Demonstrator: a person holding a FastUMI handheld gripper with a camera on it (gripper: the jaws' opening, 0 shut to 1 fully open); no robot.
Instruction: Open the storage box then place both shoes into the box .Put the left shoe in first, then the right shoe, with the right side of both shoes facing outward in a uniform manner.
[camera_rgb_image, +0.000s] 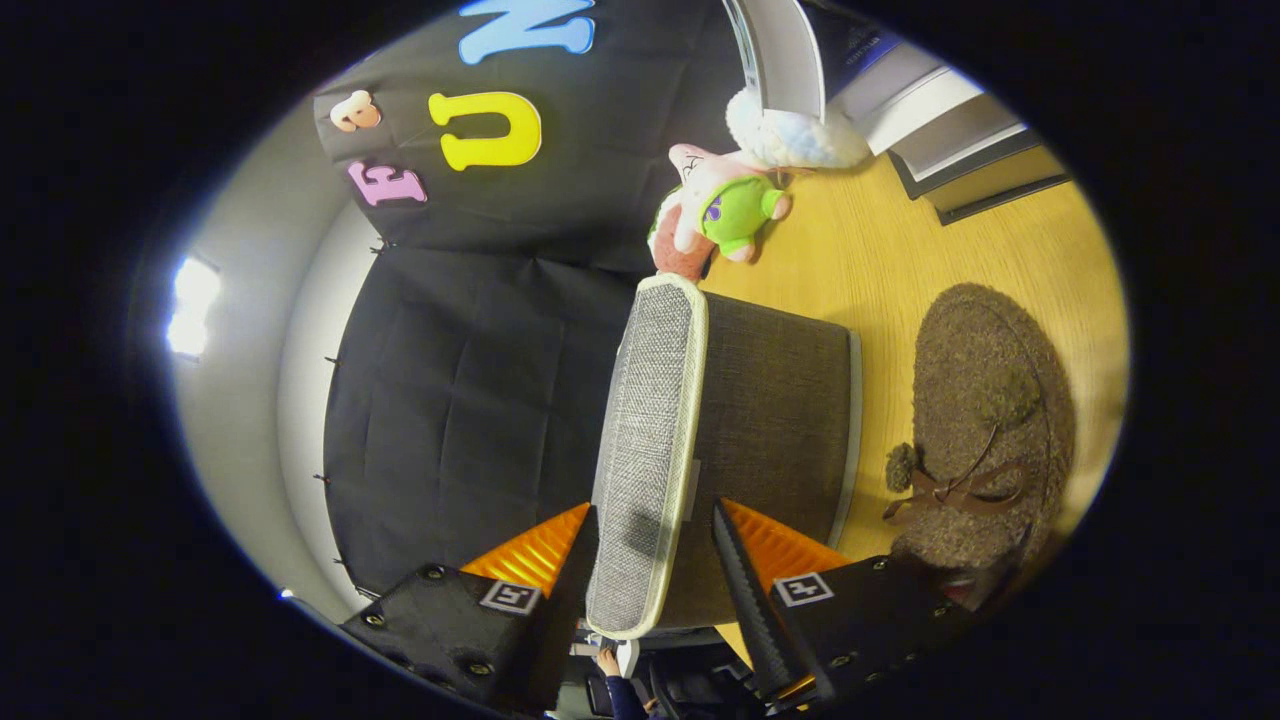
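- The view is rolled to one side, so the wooden desk (880, 260) appears as an upright surface beside the storage box.
- The gripper (655, 530) has its jaws set on either side of the lid (648, 440) of the storage box (775, 420); the lid's edge lies between the two fingers.
- One finger (570, 570) sits just against the outer woven face of the lid. The other finger (735, 570) sits on the inner side, over the box body.
- Jaw state: the jaws are spread about the lid's thickness. Whether both fingers press on the lid cannot be told.
- The lid is grey woven fabric with a pale piped border. It stands at an angle away from the box body, joined along one edge.
- The storage box is a darker grey fabric box resting on the desk, just ahead of the fingers.
- A brown fuzzy shoe (985, 430) with a brown lace bow and a small pompom lies on the desk just beside the box, on the side away from the lid.
- A plush toy (715, 215), pink with a green part, lies on the desk beyond the box; a white fluffy item (795, 138) is just past it.
- A black cloth wall (470, 400) stands behind the lid.
- A person's hand (607, 662) and a dark sleeve appear between the finger bases.
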